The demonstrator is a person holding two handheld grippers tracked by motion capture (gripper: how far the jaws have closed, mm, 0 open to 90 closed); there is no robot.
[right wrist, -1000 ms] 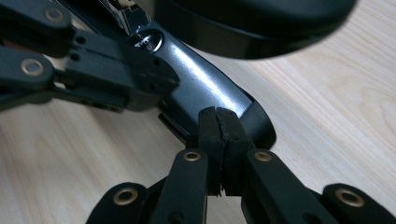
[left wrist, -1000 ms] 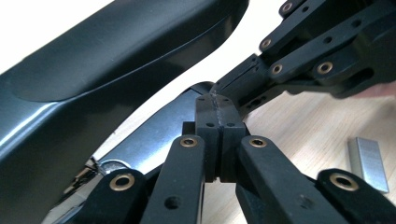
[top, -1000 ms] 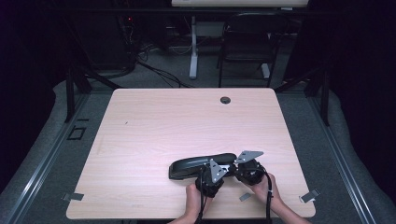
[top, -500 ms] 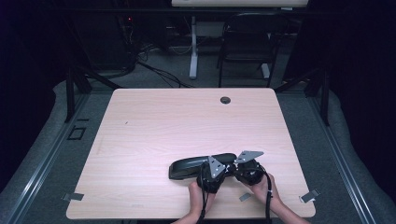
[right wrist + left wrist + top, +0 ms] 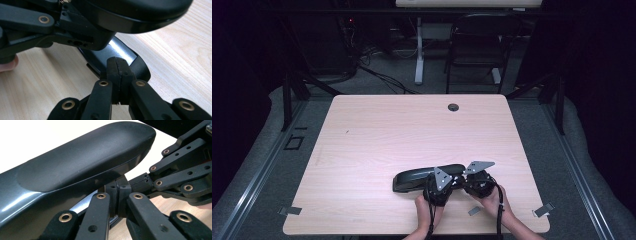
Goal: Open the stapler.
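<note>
Flanking one black case (image 5: 419, 178) (two hand-held grippers)

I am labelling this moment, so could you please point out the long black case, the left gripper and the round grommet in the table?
long black case (image 5: 412, 179), high view, its closed top.
left gripper (image 5: 117, 195), left gripper view, the shut jaw tips.
round grommet (image 5: 453, 107), high view, its centre.

A glossy black glasses case (image 5: 422, 178) is lying on the pale wood-grain table (image 5: 377, 140), beside matte black grippers.
</note>
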